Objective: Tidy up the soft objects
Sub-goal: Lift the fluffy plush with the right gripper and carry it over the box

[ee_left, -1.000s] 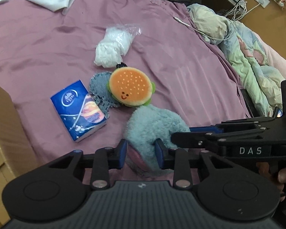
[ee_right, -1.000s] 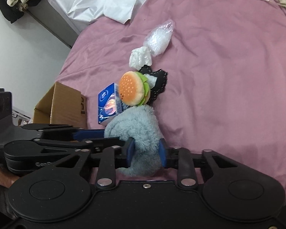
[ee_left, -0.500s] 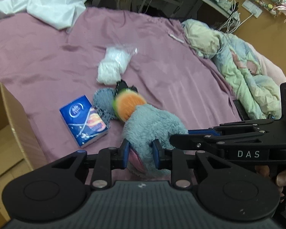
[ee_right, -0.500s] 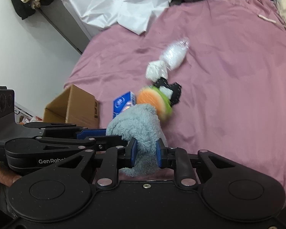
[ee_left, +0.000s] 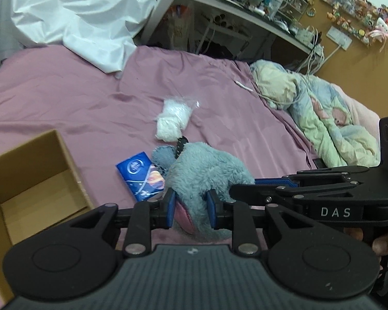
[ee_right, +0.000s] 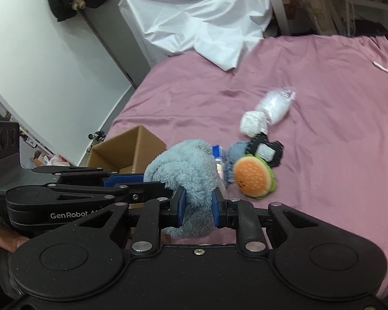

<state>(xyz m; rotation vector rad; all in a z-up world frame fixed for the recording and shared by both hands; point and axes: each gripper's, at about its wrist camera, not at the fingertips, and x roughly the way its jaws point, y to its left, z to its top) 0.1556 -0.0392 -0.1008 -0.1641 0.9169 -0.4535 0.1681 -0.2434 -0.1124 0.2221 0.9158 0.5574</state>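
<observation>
Left gripper [ee_left: 190, 208] and right gripper [ee_right: 198, 208] — both clamped on one fluffy grey-blue plush toy [ee_left: 207, 170], lifted off the mauve bedsheet [ee_left: 64, 103]. Open brown cardboard box [ee_left: 33, 180] nearby, left. Risk: grippers drawing apart strain the plush; the fur compresses, so it could slip — dragging the round hamburger plush [ee_right: 253, 178].

Pink bed [ee_left: 64, 98]: tissue pack [ee_left: 141, 175], burger plush [ee_right: 253, 178], white bag [ee_left: 173, 118].

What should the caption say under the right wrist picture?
Both grippers lift a fluffy blue plush near the cardboard box.
</observation>
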